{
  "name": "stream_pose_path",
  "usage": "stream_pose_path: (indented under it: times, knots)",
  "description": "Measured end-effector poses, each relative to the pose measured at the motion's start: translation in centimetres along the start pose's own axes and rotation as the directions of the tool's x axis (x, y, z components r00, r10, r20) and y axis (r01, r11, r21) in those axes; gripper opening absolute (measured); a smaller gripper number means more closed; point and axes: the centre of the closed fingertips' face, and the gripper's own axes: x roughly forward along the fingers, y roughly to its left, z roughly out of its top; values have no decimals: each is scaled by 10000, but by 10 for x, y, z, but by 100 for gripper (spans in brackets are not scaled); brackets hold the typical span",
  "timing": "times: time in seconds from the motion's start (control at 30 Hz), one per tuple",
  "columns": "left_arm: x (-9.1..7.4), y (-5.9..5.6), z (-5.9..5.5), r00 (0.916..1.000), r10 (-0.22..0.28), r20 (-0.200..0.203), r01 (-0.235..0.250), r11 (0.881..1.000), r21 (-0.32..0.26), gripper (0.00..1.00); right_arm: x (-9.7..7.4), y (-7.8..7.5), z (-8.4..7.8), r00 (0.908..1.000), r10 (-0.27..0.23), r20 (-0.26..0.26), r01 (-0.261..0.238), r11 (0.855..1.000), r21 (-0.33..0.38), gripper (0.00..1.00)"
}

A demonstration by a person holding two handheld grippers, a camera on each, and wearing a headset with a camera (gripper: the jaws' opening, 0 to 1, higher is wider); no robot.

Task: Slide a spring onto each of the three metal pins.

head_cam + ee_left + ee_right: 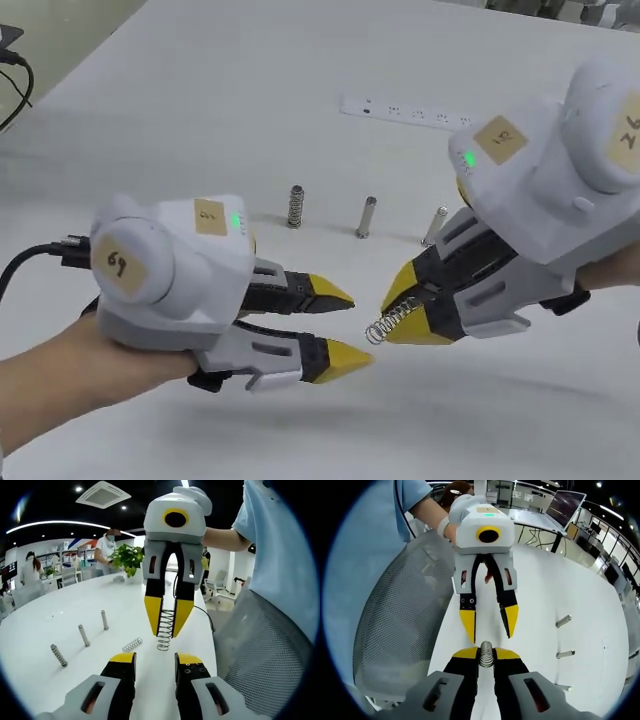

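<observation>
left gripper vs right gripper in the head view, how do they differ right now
The left gripper has its jaws open with nothing between them; the right gripper has its jaws shut on a spring. The left gripper points toward the right of the frame; the right gripper comes in from the upper right and points down-left. Both are white and grey with yellow jaw tips, and their tips face each other over the white table.
</observation>
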Motion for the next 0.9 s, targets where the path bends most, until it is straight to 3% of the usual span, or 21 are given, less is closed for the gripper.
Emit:
stream_pose_path:
  times: [0.33, 0.47, 0.57, 0.77, 0.9]
  knots:
    - [-13, 16, -5, 9965, 837, 62, -834, 9954, -463, 37, 1, -1, -2, 10000, 5, -92, -6, 10000, -47, 8]
    - [-18, 22, -7, 9923, 1233, 122, -1224, 9907, -601, 46, 0, -1, -3, 9999, 7, -134, -8, 10000, -82, 8]
    - [-22, 24, -10, 9902, 1395, 107, -1384, 9881, -672, 46, 1, -1, -4, 9998, 31, -207, -34, 9999, -139, 8]
    - [-31, 31, -15, 9824, 1867, 82, -1850, 9778, -988, 53, 1, -2, -6, 9995, 82, -321, -89, 9997, -208, 8]
    - [-38, 37, -18, 9746, 2237, 63, -2210, 9664, -1311, 62, 1, -3, -6, 9994, 88, -343, -97, 9996, -256, 8]
